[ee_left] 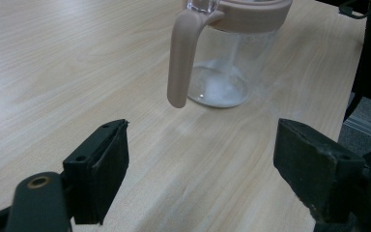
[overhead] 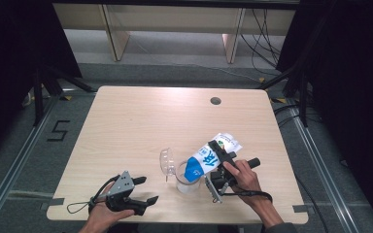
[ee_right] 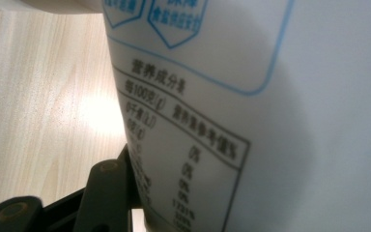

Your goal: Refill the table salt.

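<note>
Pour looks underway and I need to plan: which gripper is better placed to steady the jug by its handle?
Left. The left gripper is open and holds nothing, with the jug and its handle just ahead. The right gripper is clamped on the tilted pouch.

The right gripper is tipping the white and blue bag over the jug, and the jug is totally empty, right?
Not quite. The right gripper does tip the bag over the jug, but the left gripper view shows some white powder already in its bottom.
</note>
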